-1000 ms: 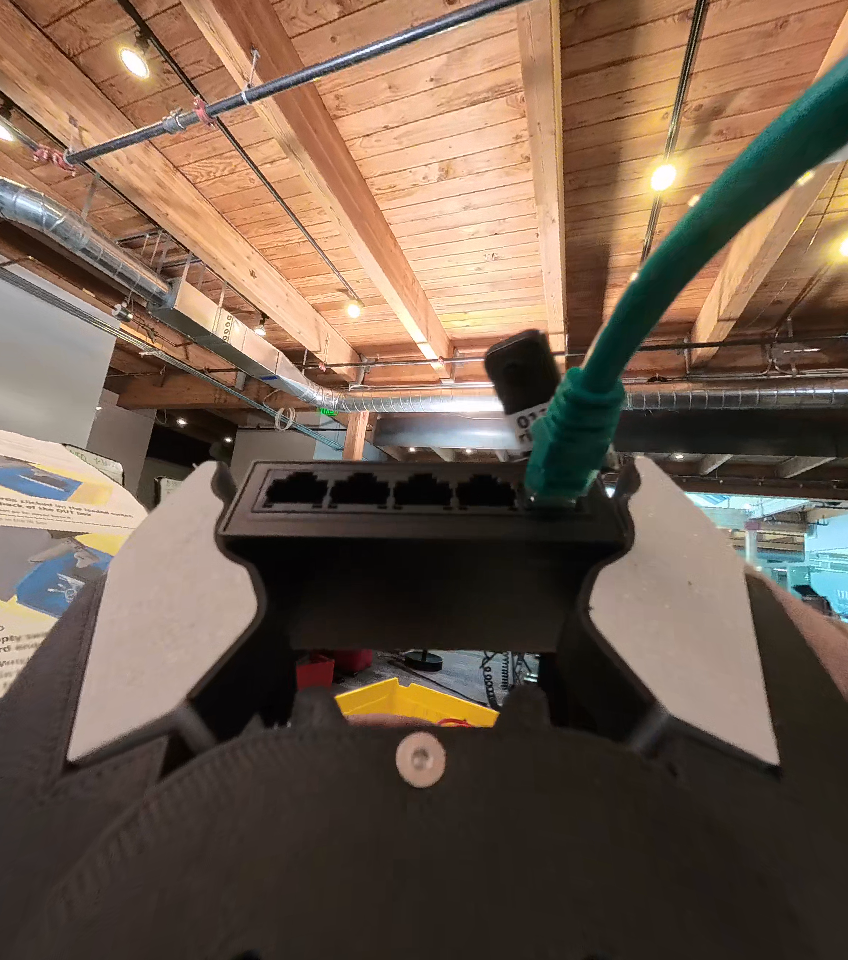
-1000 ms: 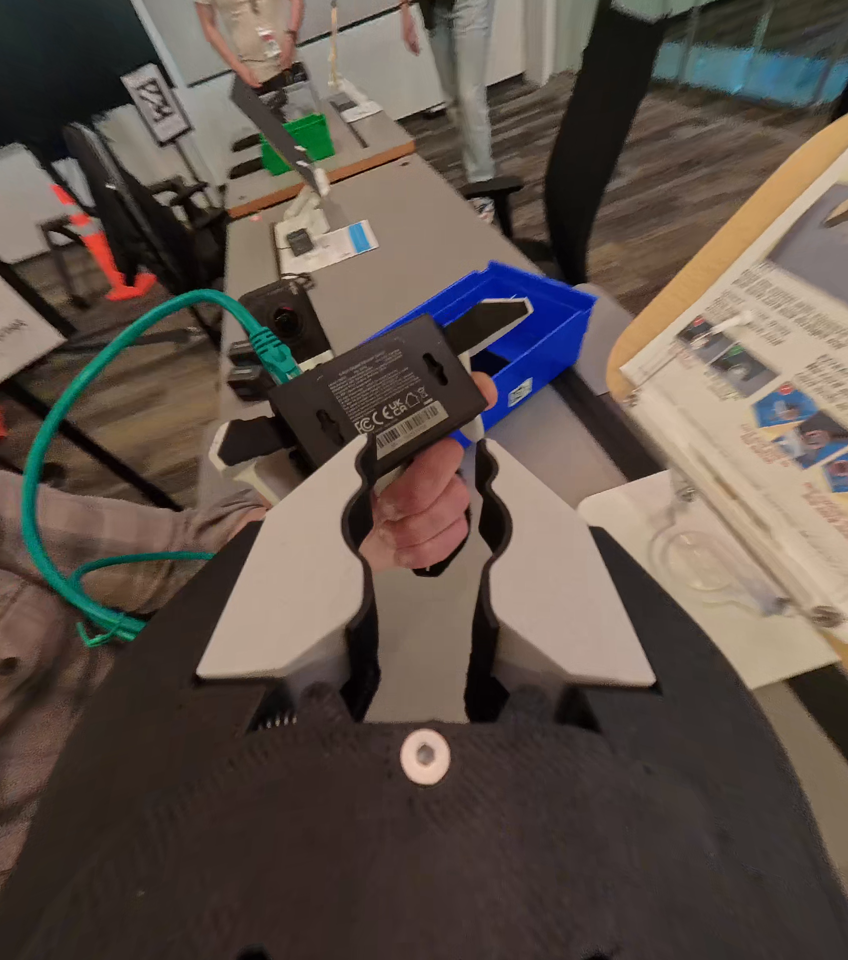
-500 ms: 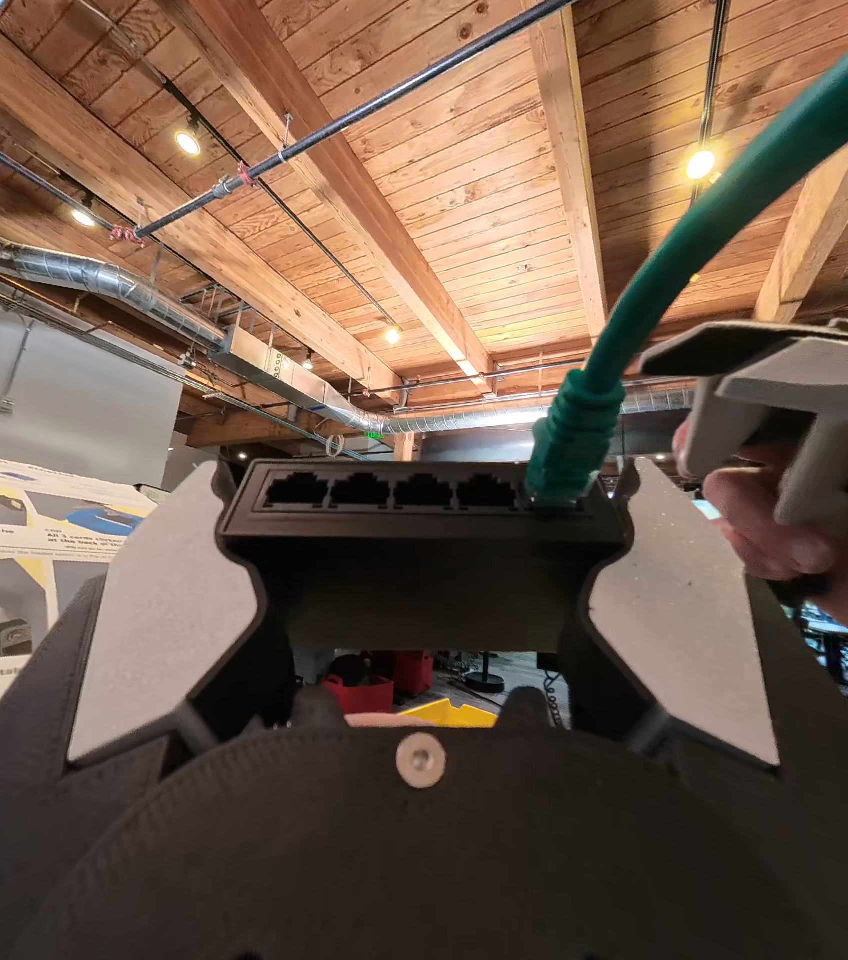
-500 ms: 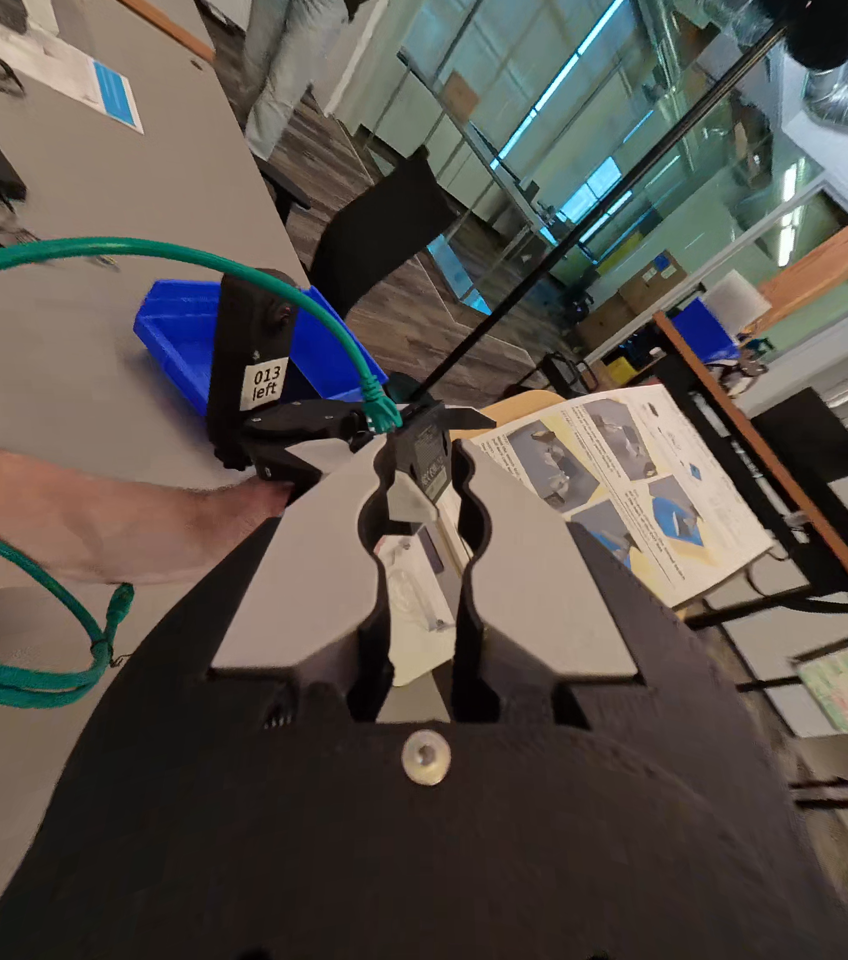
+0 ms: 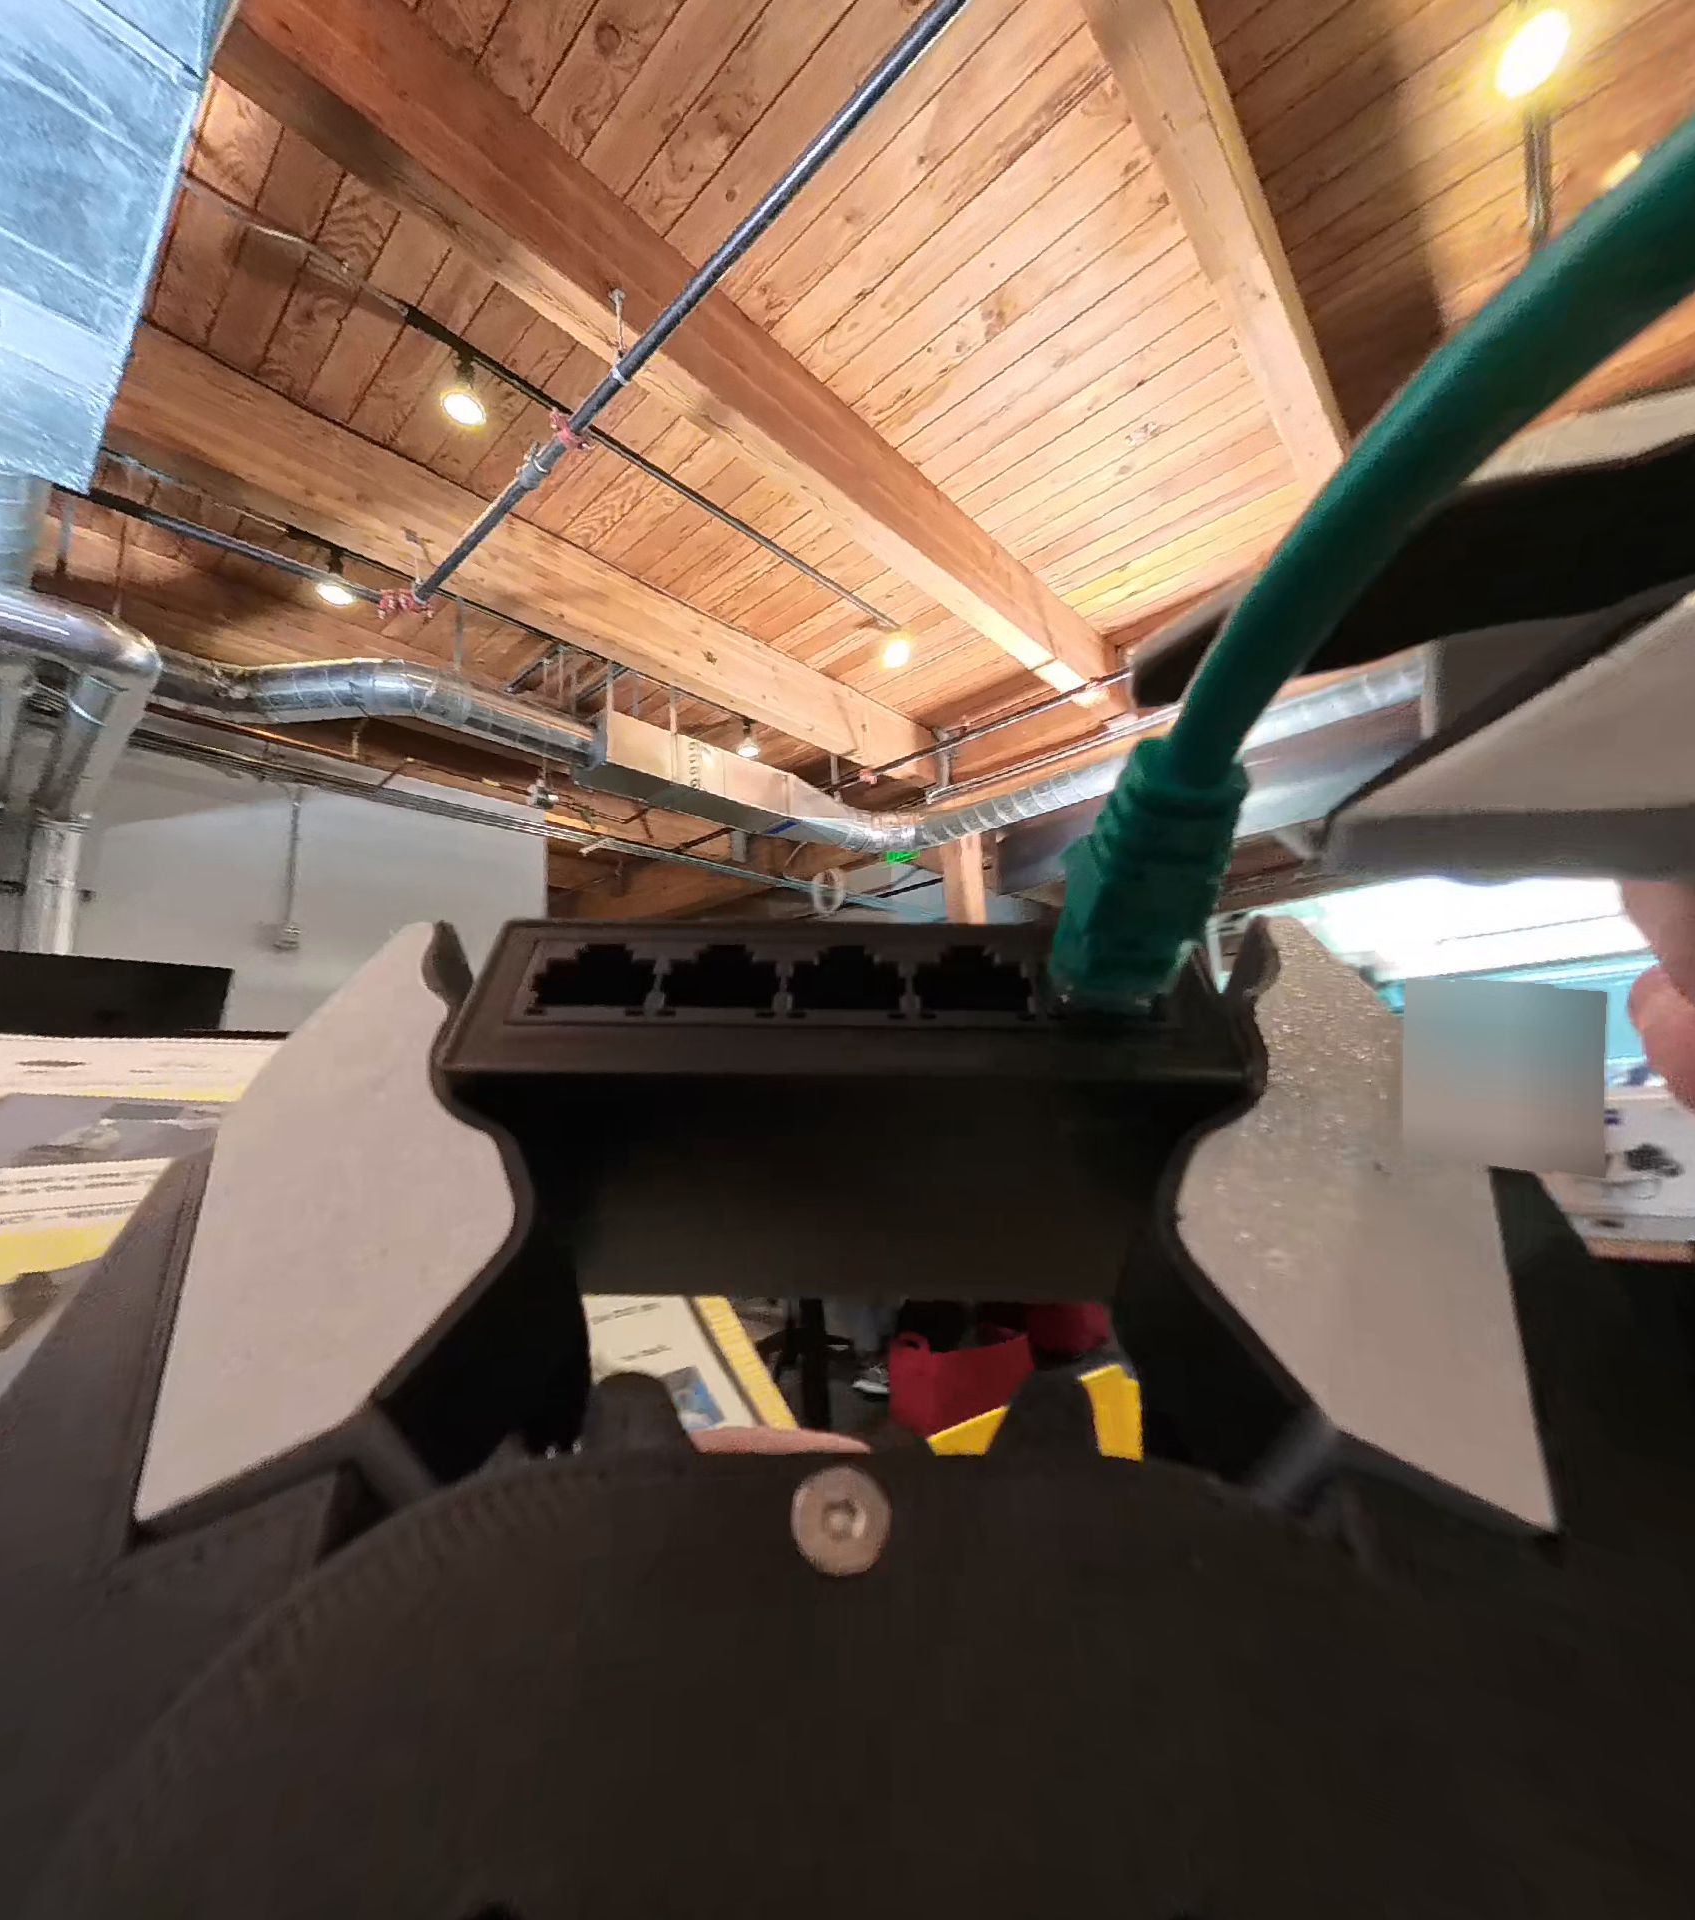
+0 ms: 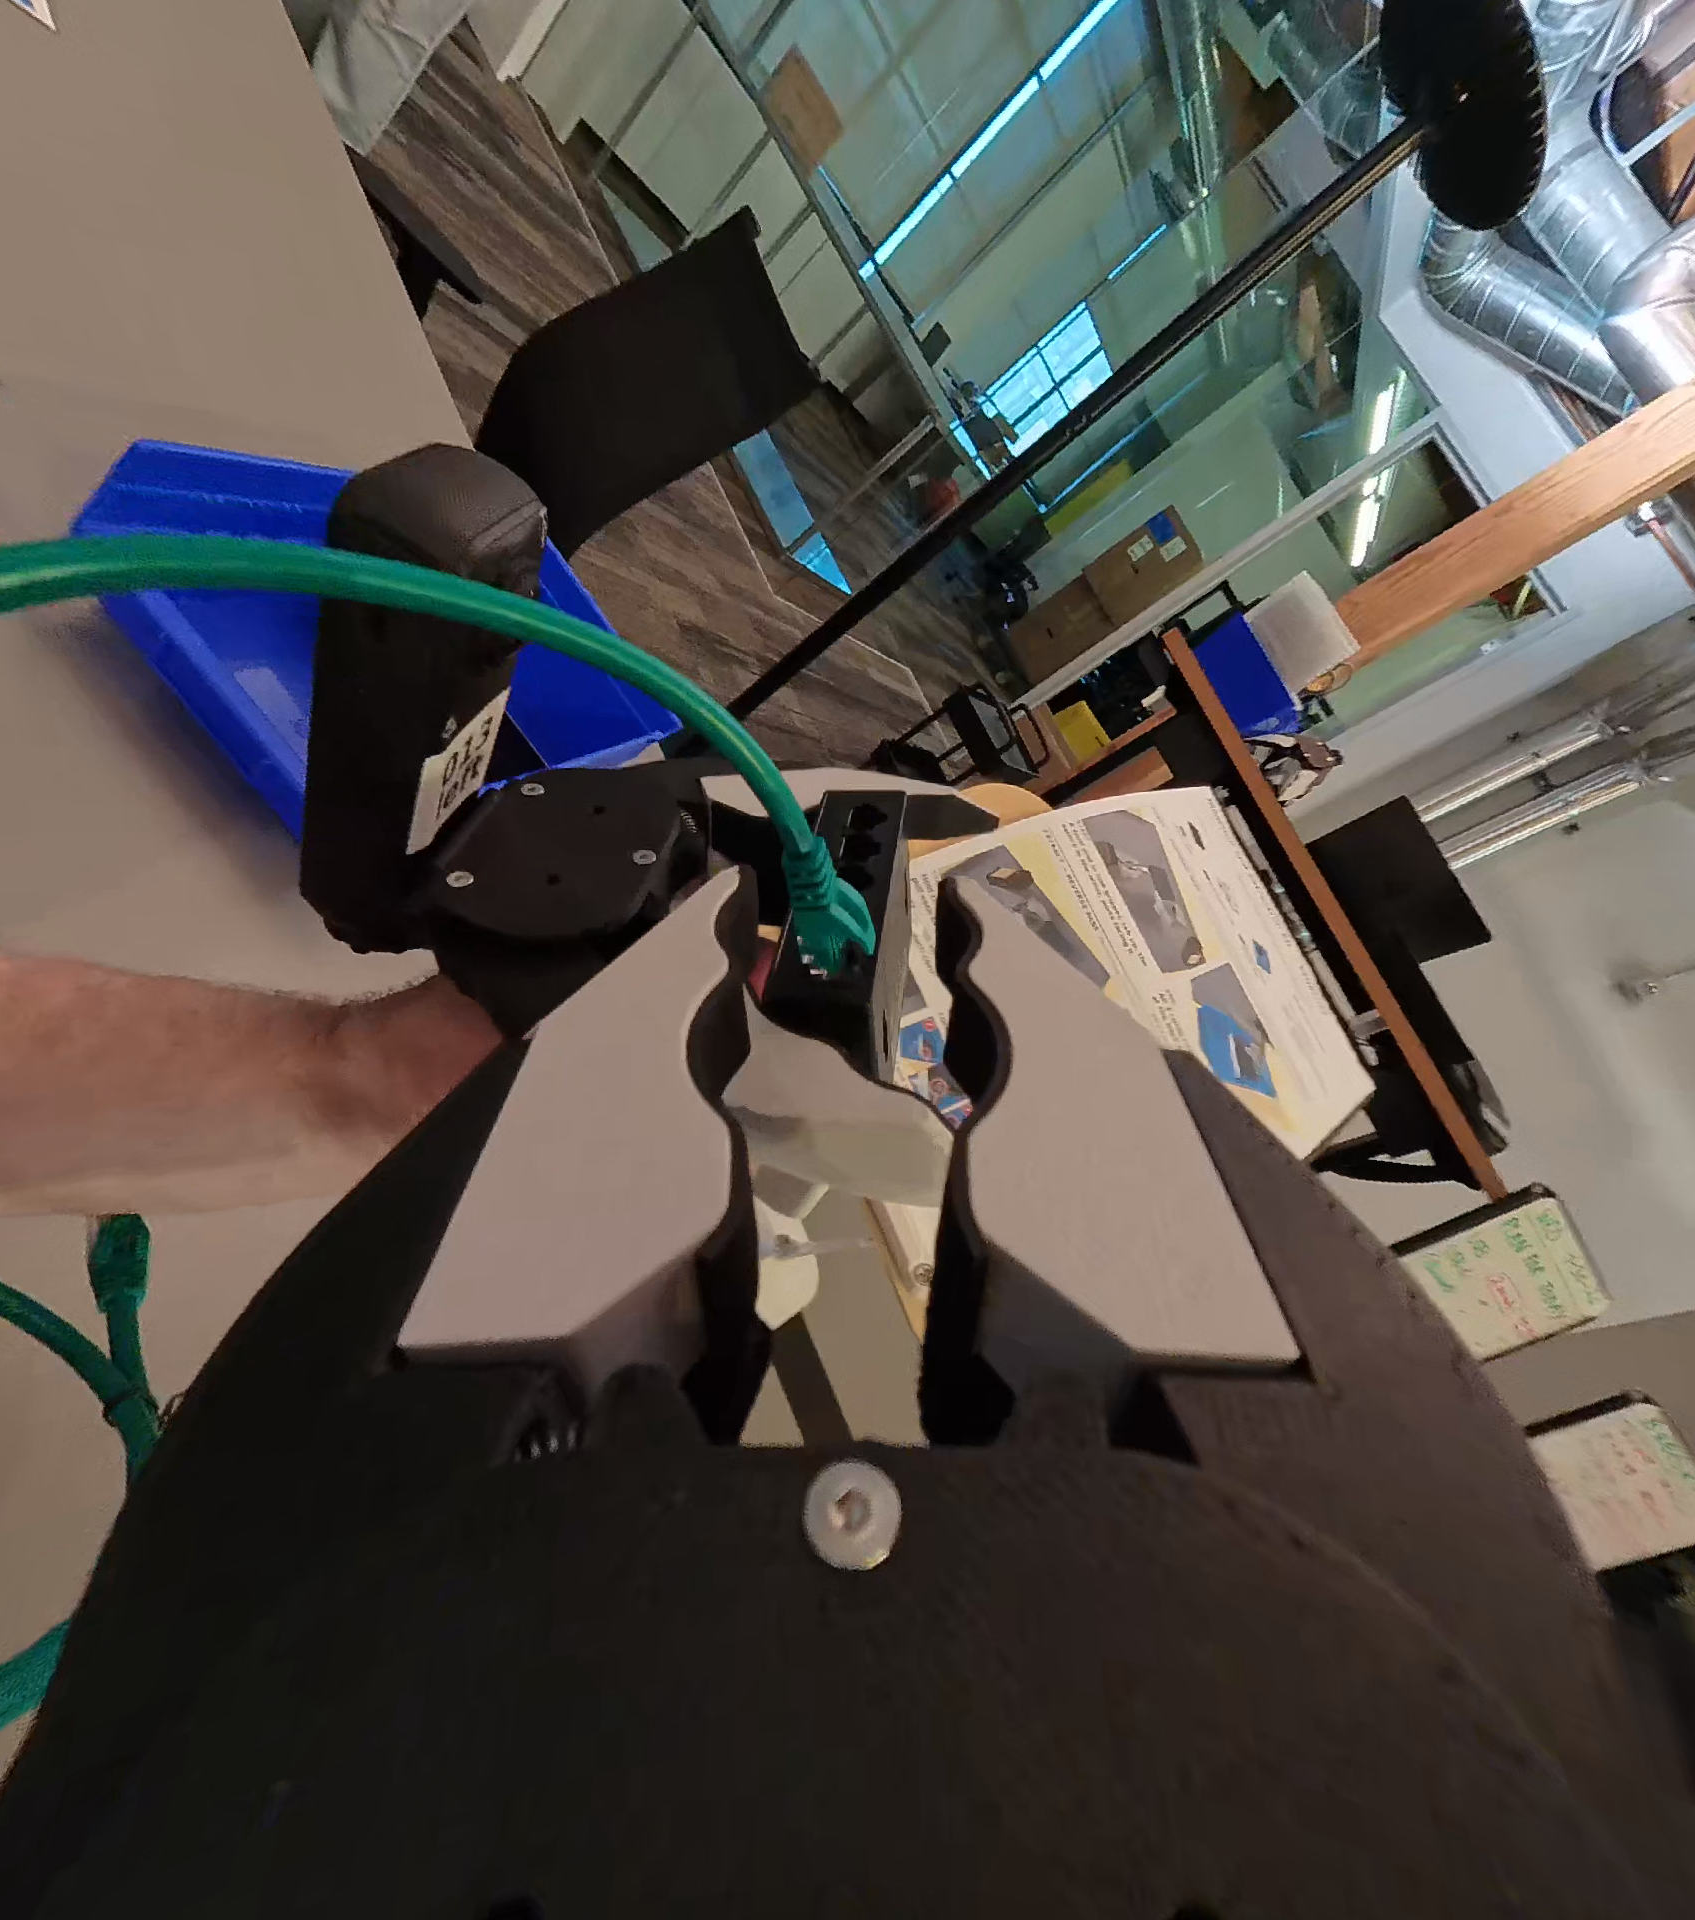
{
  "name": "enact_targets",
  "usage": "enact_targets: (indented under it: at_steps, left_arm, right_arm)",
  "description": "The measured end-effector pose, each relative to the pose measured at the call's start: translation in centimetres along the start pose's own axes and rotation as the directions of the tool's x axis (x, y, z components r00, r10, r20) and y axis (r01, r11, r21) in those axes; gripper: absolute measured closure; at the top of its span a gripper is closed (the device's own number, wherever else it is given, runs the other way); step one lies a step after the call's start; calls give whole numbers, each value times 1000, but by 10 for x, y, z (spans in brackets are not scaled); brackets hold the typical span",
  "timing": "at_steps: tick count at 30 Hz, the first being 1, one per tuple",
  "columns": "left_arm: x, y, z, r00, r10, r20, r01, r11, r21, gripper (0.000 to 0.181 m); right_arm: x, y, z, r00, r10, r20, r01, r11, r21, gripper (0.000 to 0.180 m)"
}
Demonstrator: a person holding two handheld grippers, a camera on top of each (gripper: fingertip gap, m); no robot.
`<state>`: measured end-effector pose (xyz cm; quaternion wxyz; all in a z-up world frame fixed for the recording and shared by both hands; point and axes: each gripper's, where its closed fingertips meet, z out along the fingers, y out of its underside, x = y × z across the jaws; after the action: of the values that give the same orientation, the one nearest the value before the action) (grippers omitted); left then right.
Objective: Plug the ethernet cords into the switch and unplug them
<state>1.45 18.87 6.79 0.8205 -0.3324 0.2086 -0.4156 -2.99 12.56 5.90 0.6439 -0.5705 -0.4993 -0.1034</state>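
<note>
My left gripper (image 5: 843, 940) is shut on the black switch (image 5: 843, 1070) and holds it in the air with its port row facing away from the camera. A green ethernet cord (image 5: 1445, 416) is plugged by its green plug (image 5: 1144, 883) into the rightmost port; the other ports are empty. In the right wrist view, my right gripper (image 6: 843, 904) is open, its fingertips on either side of the switch (image 6: 879, 935) and the plug (image 6: 822, 925), not clamped on them. The right gripper's fingers (image 5: 1549, 727) show beside the cord in the left wrist view.
A blue bin (image 6: 230, 644) sits on the grey table (image 6: 95, 312) behind the left gripper's body (image 6: 562, 873). More green cord (image 6: 116, 1351) lies on the table at the lower left. An instruction sheet (image 6: 1165, 935) stands on a board behind the switch. Spacing between my two grippers at the tips: around 7 centimeters.
My right gripper has swung round and closed in on the switch, so its fingertips now flank the plugged end. My left gripper has tilted slightly but kept its hold on the switch.
</note>
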Motion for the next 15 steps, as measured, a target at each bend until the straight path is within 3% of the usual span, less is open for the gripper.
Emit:
enact_targets:
  at_steps: [5,9,15]
  left_arm:
    - [4,-11,0,992,125,29,-125,992,3,49]
    - [3,-23,-1,975,214,67,-215,977,6,49]
    - [3,-25,-2,940,321,113,-322,947,-13,48]
  right_arm:
    - [-5,-1,-2,994,-90,-60,89,996,-17,144]
    - [-7,0,-8,983,-157,-93,153,987,-47,158]
    - [-4,3,-11,985,-139,-99,128,986,-108,153]
